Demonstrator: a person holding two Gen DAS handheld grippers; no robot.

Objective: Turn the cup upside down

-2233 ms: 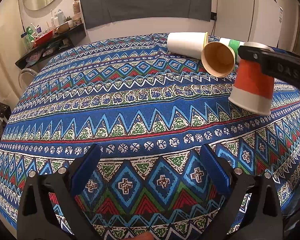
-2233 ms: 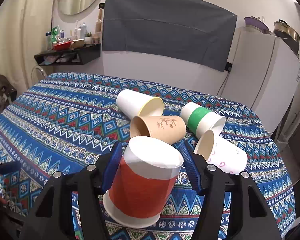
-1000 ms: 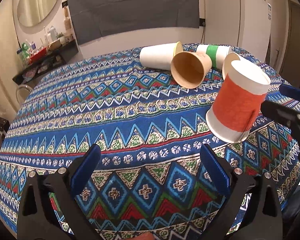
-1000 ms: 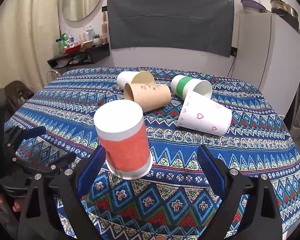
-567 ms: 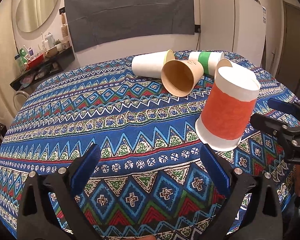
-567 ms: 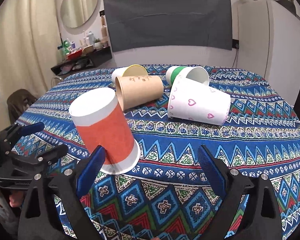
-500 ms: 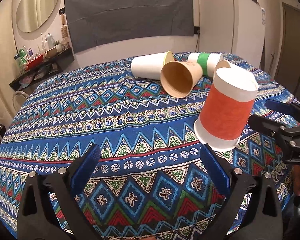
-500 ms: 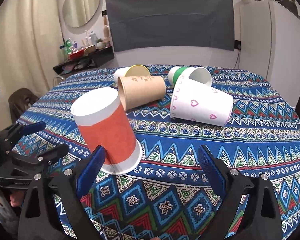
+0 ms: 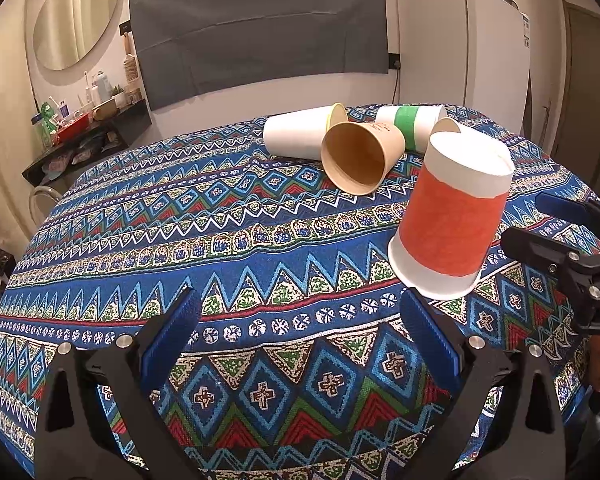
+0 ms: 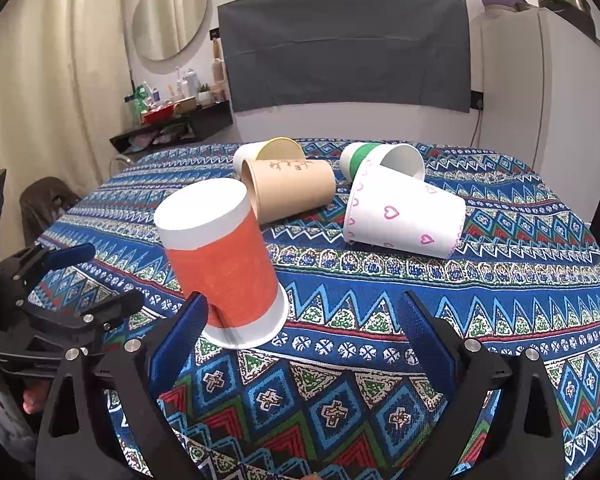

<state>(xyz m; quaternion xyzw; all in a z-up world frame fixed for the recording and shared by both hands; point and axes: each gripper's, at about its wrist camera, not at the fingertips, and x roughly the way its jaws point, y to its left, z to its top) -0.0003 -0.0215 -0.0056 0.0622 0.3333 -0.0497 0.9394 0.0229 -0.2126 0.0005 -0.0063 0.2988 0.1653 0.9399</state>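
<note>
Now the right gripper (image 10: 302, 326) is spread wide and holds nothing, low over the near edge of the desk (image 10: 500, 280) with its patterned cloth; the left gripper (image 9: 300, 320) is likewise spread and empty. Just beyond the right gripper's left finger stands the red cup (image 10: 220, 258), mouth down, white base up, leaning slightly, free of both grippers. Farther back four cups lie on their sides, bunched together: a heart-printed cup (image 10: 406, 220), a brown cup (image 10: 292, 194), a green-banded cup (image 10: 354, 160) and a white cup (image 9: 296, 136).
</note>
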